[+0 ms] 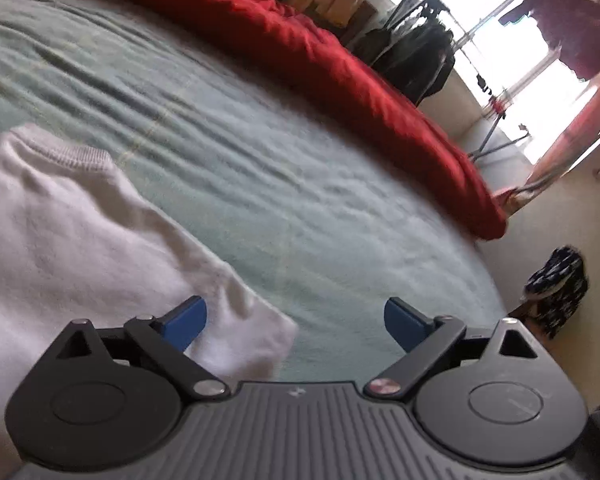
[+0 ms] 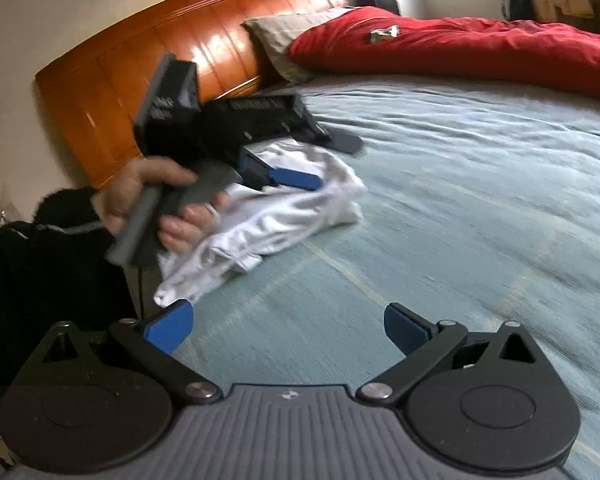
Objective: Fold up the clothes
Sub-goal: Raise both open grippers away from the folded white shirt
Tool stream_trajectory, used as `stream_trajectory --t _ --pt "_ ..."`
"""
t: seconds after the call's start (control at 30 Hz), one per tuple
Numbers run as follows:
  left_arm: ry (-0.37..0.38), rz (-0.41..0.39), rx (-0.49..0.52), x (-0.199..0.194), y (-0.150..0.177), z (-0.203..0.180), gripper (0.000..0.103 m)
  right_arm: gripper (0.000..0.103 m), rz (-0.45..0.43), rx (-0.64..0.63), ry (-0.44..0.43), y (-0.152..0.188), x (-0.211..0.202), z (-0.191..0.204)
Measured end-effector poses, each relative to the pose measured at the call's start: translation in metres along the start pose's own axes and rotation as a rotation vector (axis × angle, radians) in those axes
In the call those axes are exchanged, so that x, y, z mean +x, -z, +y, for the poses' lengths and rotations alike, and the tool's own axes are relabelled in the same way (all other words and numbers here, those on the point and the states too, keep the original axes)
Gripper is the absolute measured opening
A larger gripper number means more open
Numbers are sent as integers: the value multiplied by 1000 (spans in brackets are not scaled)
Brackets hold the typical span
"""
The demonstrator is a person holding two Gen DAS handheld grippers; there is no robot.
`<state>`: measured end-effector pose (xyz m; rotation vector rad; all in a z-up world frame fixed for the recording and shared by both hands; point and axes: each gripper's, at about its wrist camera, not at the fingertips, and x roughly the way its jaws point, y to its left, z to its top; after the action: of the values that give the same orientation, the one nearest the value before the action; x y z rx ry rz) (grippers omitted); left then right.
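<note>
In the left wrist view the left gripper [image 1: 296, 322] hangs low over the bed with its blue fingers spread wide and nothing between them. A white garment [image 1: 72, 232] lies on the pale green bedspread [image 1: 260, 152], filling the lower left of the view; its ribbed hem edge shows near the top, and one corner reaches under the left-hand finger pad. A red duvet [image 1: 320, 52] is bunched along the far edge of the bed. Beyond it stand a clothes rack [image 1: 416, 56] hung with dark items and a bright window, and a dark patterned bag [image 1: 556, 288] sits on the floor beside the bed. In the right wrist view the right gripper [image 2: 288, 326] is likewise released, fingers wide apart and empty, above bare bedspread [image 2: 460, 200]. Ahead and to the left, the white garment [image 2: 268, 216] lies crumpled on the bed near the wooden headboard [image 2: 140, 68]. The person's left hand [image 2: 160, 204], in a black sleeve, grips the handle of the left gripper [image 2: 296, 180], whose blue fingers sit just over the garment; motion blur hides whether they touch it. A pillow [image 2: 284, 36] lies by the red duvet [image 2: 460, 48].
</note>
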<state>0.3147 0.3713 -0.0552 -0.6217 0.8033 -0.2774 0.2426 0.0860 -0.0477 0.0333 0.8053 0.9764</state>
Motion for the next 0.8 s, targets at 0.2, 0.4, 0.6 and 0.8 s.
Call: stream_trajectory --t 0.2,0.4,0.6,0.8 --pt "-121 -93 100 -62 26 -14 95 103 -24 37 11 11 -17 -9" --pt "-225 -59 -12 -54 56 27 94 103 -28 27 3 17 -25 0" --pt "-213 -167 1 -89 43 20 95 103 -58 8 20 19 -46 5" --pt "-343 -171 -85 -87 35 62 91 103 -62 17 22 21 -53 7"
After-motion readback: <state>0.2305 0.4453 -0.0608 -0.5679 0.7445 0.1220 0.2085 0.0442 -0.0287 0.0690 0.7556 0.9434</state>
